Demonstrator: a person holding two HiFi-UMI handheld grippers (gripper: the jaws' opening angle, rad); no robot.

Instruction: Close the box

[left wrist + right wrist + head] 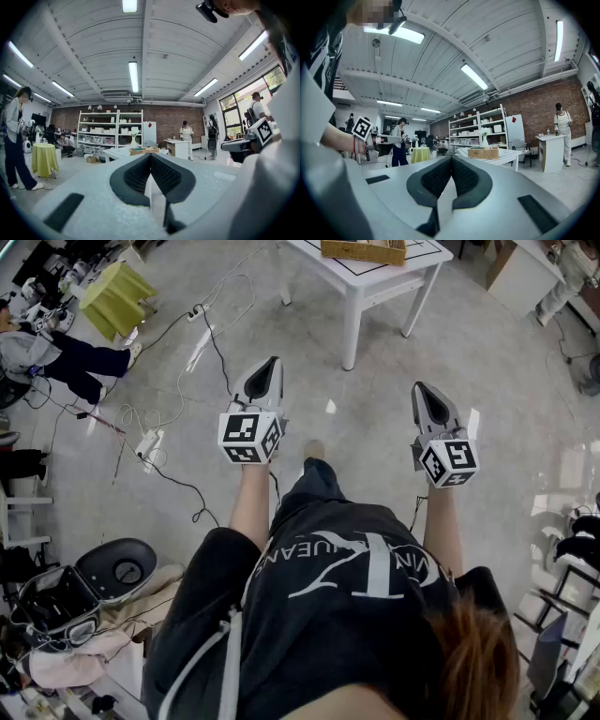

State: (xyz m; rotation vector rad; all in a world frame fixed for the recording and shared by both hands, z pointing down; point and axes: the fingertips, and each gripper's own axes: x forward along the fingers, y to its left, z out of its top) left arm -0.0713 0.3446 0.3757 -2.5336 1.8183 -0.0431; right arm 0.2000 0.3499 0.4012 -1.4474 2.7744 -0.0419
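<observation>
Standing on the pale floor (525,427) of the workshop, you are at the approach step, I judge: nothing of the closing has begun, and you hold both tools out level in front of your body. The white table (356,276) stands ahead of you, well apart from both grippers, and the task's thing sits on it: a woven, basket-like box (364,251), low and wide, seen at the top edge of the head view and again in the distance past the jaw tips in the left gripper view (144,150) and the right gripper view (483,153). From here you cannot tell how its lid or flaps lie, so the next move calls for walking up to the table until the box is within reach, reading how it closes, and then parting the jaws before you take hold of anything. Mind the cables (178,479) trailing over the floor to your left as you step forward. The left gripper (273,362) has its jaws pressed together along their dark ribbed pads (136,176), with nothing between them. The right gripper (418,387) is the same: jaws meeting at the tips, pads (466,176) together, empty and touching nothing.
</observation>
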